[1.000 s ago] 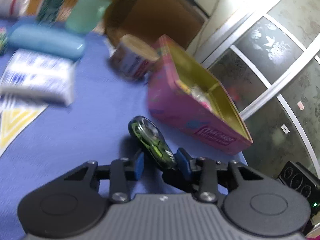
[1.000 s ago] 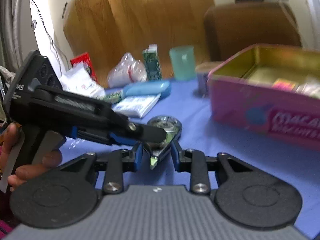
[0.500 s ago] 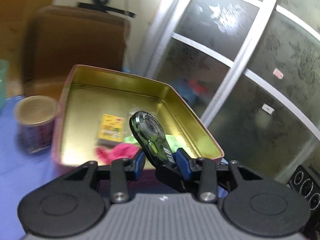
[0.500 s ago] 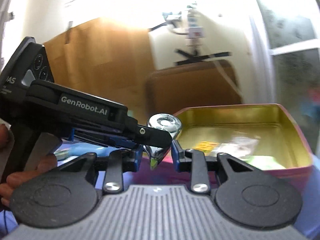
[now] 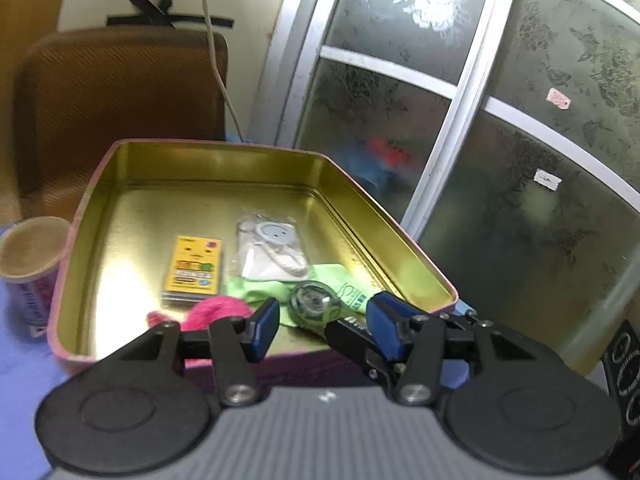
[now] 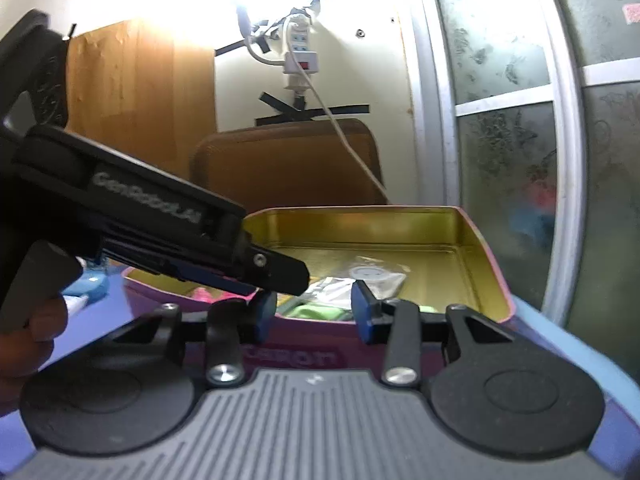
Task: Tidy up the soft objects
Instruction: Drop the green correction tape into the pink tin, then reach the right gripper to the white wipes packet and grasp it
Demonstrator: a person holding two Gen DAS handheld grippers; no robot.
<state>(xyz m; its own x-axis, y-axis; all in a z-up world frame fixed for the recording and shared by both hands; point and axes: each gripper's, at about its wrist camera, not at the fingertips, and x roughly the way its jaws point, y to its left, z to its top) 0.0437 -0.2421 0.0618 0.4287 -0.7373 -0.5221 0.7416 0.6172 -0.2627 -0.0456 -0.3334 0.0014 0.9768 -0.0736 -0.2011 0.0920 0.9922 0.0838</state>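
Looking along the left gripper (image 5: 322, 322), the jaws stand spread with nothing between the blue pads (image 5: 264, 330). The round, clear green-tinted tape dispenser (image 5: 314, 304) lies just ahead of them in the near end of the pink tin with the gold interior (image 5: 400, 224), resting against the crumpled green cloth (image 5: 332, 280). A bright pink fluffy piece (image 5: 212, 312), a yellow card packet (image 5: 194, 270) and a clear bag with a smiley-face charm (image 5: 272, 246) share the tin floor. A short paper-wrapped can (image 5: 30, 256) stands just outside the left wall on the blue table (image 5: 20, 368). The risk from here is judged to be snagging: if the left gripper pulls back low, a pad could catch the green cloth or the near rim and drag the contents, or shift the whole tin toward the table edge near the frosted glass door (image 5: 500, 140).

From the right gripper (image 6: 314, 312), the jaws are likewise spread and empty, hovering just short of the tin's near wall. The left gripper's black body crosses right in front, its tip almost touching the right gripper's left pad. A careless move by either hand could knock the two tools together. The dispenser itself is hidden in this view, so its resting spot cannot be checked from here.
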